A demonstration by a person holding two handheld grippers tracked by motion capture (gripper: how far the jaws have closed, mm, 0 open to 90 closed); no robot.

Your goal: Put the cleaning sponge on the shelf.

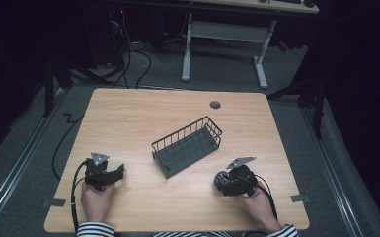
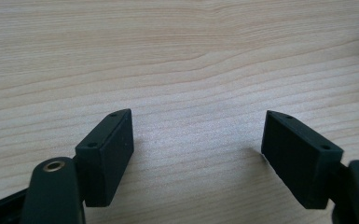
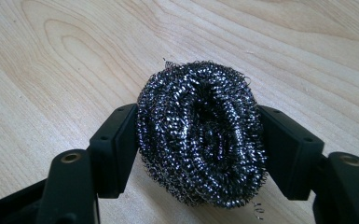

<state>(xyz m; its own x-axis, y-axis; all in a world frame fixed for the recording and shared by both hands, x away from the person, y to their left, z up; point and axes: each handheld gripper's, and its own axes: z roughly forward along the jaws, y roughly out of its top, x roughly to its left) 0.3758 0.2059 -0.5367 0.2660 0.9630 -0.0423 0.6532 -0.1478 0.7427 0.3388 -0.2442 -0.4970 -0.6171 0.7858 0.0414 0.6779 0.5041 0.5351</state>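
A steel wool scourer (image 3: 200,133) sits squeezed between the two black jaws of my right gripper (image 3: 196,140), just above the wooden table (image 1: 128,118). In the high view that right gripper (image 1: 225,180) is at the front right, with the scourer (image 1: 222,180) at its tip. My left gripper (image 1: 119,173) rests at the front left. Its jaws stand wide apart in the left gripper view, and the left gripper (image 2: 198,140) has only bare wood between them. A dark wire basket (image 1: 187,145) lies at the table's middle, between the two grippers and a little beyond them.
A round cable hole (image 1: 215,104) marks the table's far edge. Cables (image 1: 61,143) trail off the left side onto the floor. Another desk's white legs (image 1: 261,59) stand behind the table.
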